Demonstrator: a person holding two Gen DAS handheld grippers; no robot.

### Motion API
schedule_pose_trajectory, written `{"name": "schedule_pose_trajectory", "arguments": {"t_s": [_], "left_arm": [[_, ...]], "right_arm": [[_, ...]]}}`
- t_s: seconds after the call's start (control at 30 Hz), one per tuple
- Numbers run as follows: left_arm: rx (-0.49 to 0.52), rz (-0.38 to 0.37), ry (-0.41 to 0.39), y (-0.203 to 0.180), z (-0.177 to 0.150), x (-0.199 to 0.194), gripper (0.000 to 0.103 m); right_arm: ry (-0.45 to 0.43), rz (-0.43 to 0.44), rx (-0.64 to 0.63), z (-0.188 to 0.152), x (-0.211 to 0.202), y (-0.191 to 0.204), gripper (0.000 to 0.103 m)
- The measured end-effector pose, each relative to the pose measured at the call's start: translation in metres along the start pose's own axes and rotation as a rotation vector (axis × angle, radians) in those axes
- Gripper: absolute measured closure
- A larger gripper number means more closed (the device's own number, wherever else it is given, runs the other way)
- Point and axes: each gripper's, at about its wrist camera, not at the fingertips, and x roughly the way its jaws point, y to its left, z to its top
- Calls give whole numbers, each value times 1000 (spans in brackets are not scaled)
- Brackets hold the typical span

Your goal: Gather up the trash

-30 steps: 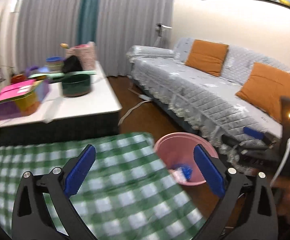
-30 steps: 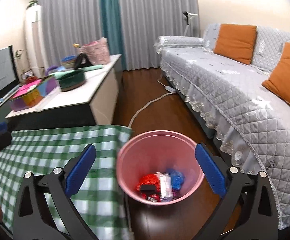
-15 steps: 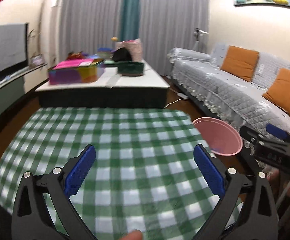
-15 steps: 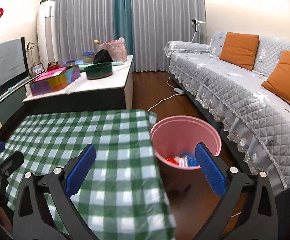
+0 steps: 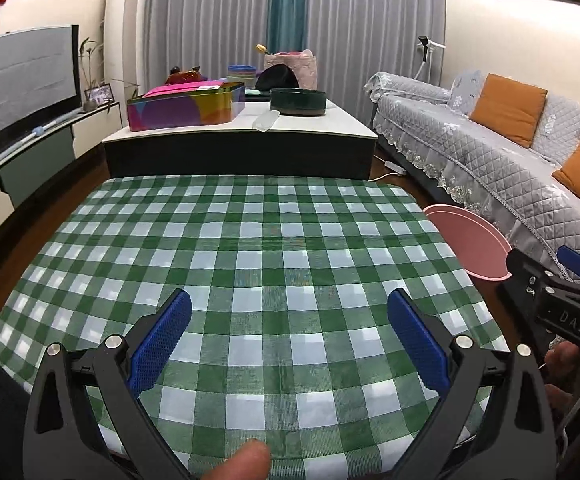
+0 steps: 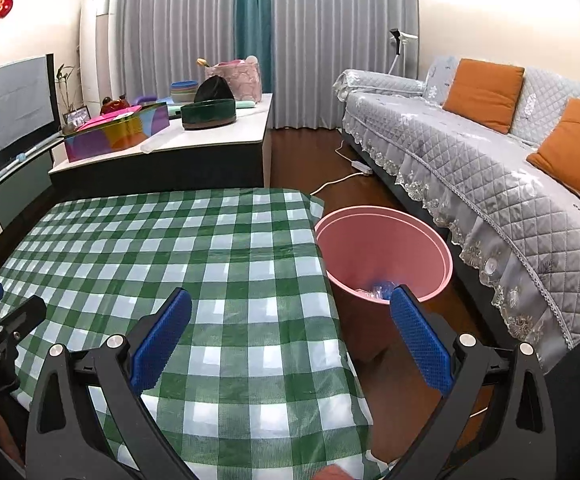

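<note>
A pink trash bin (image 6: pixel 386 248) stands on the floor at the right edge of a table with a green checked cloth (image 6: pixel 170 264). Some trash, blue and clear wrapping, shows at the bin's bottom (image 6: pixel 380 289). The bin's rim also shows in the left wrist view (image 5: pixel 470 240). My left gripper (image 5: pixel 288 344) is open and empty over the near part of the cloth (image 5: pixel 258 264). My right gripper (image 6: pixel 290 344) is open and empty over the table's right edge, short of the bin. No trash shows on the cloth.
A low white table (image 5: pixel 242 132) behind holds a colourful box (image 5: pixel 186 108), a dark green bowl (image 5: pixel 298 102) and other items. A grey sofa (image 6: pixel 490 168) with orange cushions runs along the right. A TV (image 5: pixel 18 80) stands at left. A power cord (image 6: pixel 346 174) lies on the floor.
Both grippers have pulled back from the bin and swung left toward the table. The left view now faces the whole cloth; the bin has slid to the right in both views.
</note>
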Motion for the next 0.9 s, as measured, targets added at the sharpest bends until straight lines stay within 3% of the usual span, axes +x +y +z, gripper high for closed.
{"name": "schedule_pose_trajectory", "arguments": {"t_s": [0.9], "left_arm": [[4, -4, 11, -4, -5, 1, 8]], "right_arm": [[-15, 4, -30, 2, 1, 10, 5]]}}
